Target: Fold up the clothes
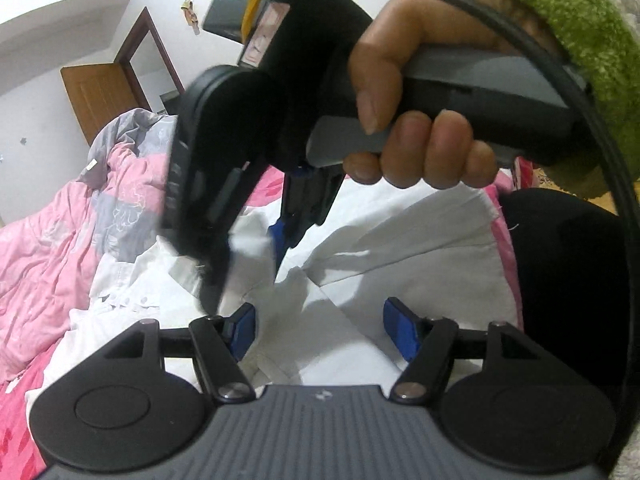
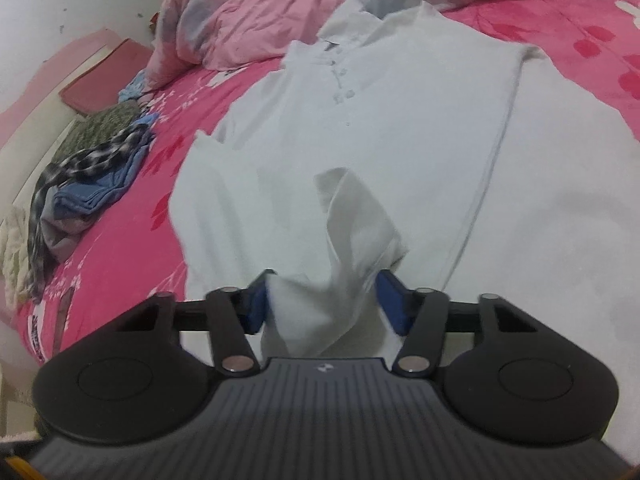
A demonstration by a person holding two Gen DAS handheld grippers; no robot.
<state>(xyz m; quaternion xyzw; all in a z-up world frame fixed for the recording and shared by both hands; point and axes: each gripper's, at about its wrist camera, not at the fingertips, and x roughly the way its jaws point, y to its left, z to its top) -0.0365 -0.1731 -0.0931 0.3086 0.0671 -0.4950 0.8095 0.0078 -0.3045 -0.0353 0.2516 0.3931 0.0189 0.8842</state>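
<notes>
**Shirt corner in the right gripper, left gripper waiting open**

The white shirt [image 2: 400, 120] lies flat on the pink bedsheet [image 2: 120, 240], collar far from the grippers, its length running away from them. The right gripper [image 2: 320, 304] pinches a raised, soft, creased flap of the shirt's near edge. The left gripper [image 1: 320, 332] stands open over the same shirt, holding nothing, just beside the right one.
</notes>
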